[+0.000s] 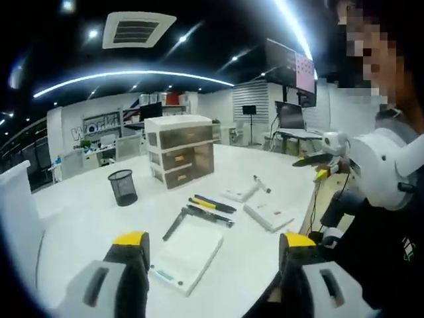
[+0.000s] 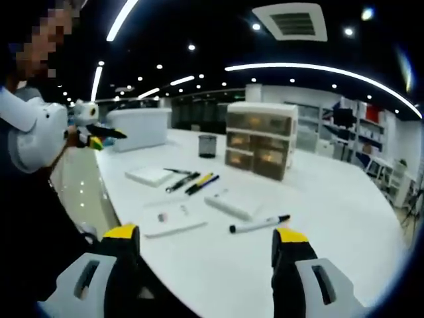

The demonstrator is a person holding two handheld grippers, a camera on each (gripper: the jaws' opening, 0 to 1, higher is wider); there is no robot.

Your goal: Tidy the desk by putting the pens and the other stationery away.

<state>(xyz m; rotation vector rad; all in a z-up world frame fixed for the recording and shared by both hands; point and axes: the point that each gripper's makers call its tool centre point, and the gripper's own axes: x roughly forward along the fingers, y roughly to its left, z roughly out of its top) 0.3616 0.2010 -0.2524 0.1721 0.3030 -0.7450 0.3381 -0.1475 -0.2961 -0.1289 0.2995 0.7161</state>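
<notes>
Pens (image 1: 211,203) lie loose on the white table (image 1: 86,218), ahead of the left gripper (image 1: 215,248), whose jaws are spread and empty. A notepad (image 1: 187,254) sits just beyond its jaws; a mesh pen cup (image 1: 123,187) and drawer unit (image 1: 181,150) stand farther off. A marker (image 2: 259,224) lies just ahead of the right gripper (image 2: 205,242), likewise spread, empty.

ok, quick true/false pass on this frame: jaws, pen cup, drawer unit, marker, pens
1. Both grippers are open and hold nothing. True: left gripper, right gripper.
2. The mesh pen cup lies tipped over. False: it stands upright.
3. The drawer unit has three tiers. True.
4. The black-capped marker is inside the cup. False: it lies on the desk.
5. The pens lie loose on the desk. True.
</notes>
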